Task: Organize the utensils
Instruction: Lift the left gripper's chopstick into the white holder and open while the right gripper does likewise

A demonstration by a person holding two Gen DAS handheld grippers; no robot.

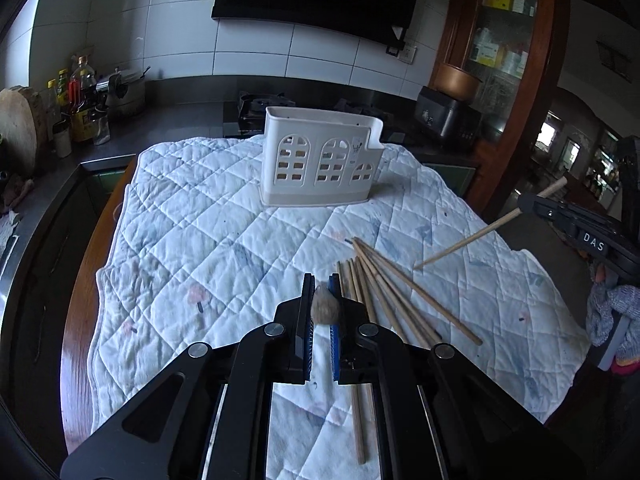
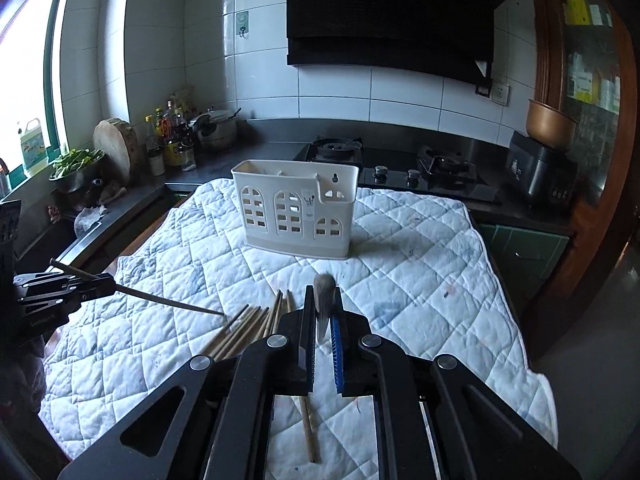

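A white utensil holder (image 1: 320, 156) with arched cut-outs stands upright at the far middle of a white quilted cloth (image 1: 192, 240); it also shows in the right wrist view (image 2: 296, 208). Several wooden chopsticks (image 1: 384, 292) lie in a loose fan on the cloth (image 2: 420, 264), also seen from the right (image 2: 248, 328). My left gripper (image 1: 321, 304) is shut on one chopstick seen end-on (image 1: 325, 309); from the right, this gripper (image 2: 108, 282) holds that chopstick (image 2: 168, 301) tilted down to the pile. My right gripper (image 2: 322, 300) is shut on one chopstick (image 2: 324, 296); from the left, this gripper (image 1: 524, 202) holds it (image 1: 480, 232) slanted above the cloth.
A dark counter surrounds the cloth. A gas hob (image 2: 400, 168) lies behind the holder. Bottles (image 2: 172, 136), a pot (image 2: 216, 128) and a round wooden board (image 2: 116, 148) stand at the back left. A black appliance with a copper bowl (image 2: 544, 160) stands at the back right.
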